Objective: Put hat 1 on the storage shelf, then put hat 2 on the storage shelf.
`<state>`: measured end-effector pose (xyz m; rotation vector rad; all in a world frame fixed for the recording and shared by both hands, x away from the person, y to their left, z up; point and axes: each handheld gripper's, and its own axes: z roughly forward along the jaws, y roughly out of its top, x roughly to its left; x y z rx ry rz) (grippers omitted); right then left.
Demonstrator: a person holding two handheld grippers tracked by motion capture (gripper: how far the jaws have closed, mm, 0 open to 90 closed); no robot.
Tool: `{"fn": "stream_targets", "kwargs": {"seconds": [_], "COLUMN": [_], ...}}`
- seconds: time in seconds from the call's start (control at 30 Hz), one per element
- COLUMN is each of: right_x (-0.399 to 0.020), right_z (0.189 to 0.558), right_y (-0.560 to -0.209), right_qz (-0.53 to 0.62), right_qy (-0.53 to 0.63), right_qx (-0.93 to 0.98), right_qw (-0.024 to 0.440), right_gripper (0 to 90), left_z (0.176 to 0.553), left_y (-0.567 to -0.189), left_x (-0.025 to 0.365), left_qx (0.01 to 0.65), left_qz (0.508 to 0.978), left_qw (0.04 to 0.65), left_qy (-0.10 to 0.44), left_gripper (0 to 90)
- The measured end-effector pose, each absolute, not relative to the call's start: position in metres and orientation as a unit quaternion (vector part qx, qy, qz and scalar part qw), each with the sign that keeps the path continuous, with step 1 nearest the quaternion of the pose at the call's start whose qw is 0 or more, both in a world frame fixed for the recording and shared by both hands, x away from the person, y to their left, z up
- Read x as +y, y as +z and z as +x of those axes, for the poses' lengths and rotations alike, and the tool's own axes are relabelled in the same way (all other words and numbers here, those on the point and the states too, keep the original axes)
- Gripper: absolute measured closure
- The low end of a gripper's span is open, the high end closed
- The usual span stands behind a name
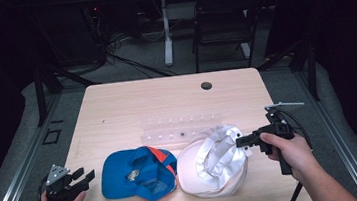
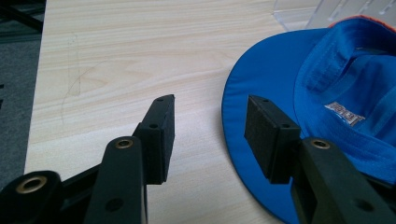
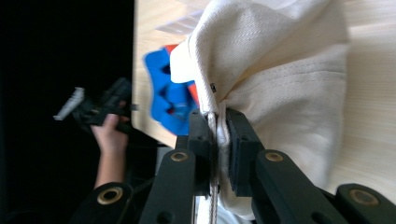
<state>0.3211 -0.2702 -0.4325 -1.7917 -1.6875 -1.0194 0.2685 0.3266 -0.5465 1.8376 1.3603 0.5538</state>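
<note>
White cap (image 1: 212,166), rim pinched in right claw (image 1: 240,142): lift slowly to keep fabric from slipping. Left claw (image 1: 85,177) wide, beside blue cap (image 1: 124,179).

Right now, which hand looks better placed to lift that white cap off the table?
The right. Its right gripper is already clamped on the white cap's fabric. The left gripper is open, beside the blue cap, far from the white one.

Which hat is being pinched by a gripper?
The white cap, on the right. The right gripper is shut on its edge. The blue cap lies untouched beside the open left gripper.
</note>
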Motion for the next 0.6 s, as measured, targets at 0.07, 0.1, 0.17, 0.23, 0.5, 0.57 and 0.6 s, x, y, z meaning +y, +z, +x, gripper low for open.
{"fn": "stream_targets", "kwargs": {"seconds": [0.07,0.1,0.17,0.23,0.5,0.57,0.6], "right_x": [-0.267,-0.266,-0.263,-0.261,-0.254,-0.252,-0.252], "right_z": [0.322,0.322,0.323,0.323,0.327,0.327,0.328], "right_y": [-0.429,-0.428,-0.425,-0.423,-0.411,-0.406,-0.404], "right_qz": [-0.65,-0.646,-0.643,-0.641,-0.627,-0.625,-0.626], "right_qy": [-0.385,-0.387,-0.387,-0.391,-0.423,-0.428,-0.429], "right_qx": [-0.608,-0.611,-0.615,-0.614,-0.594,-0.591,-0.589], "right_qw": [0.244,0.245,0.243,0.243,0.274,0.277,0.278], "right_gripper": [82.1,82.1,82.1,82.1,82.1,82.1,82.1], "left_z": [0.268,0.268,0.268,0.269,0.269,0.268,0.268], "left_y": [-0.546,-0.546,-0.545,-0.545,-0.544,-0.544,-0.544], "left_x": [0.326,0.326,0.325,0.324,0.32,0.32,0.32], "left_qx": [0.531,0.529,0.528,0.526,0.519,0.52,0.52], "left_qz": [0.724,0.725,0.729,0.726,0.734,0.731,0.731], "left_qw": [0.384,0.385,0.381,0.385,0.384,0.385,0.385], "left_qy": [0.215,0.216,0.214,0.217,0.213,0.216,0.215], "left_gripper": [54.5,54.5,54.7,55.0,55.5,55.4,55.4]}}
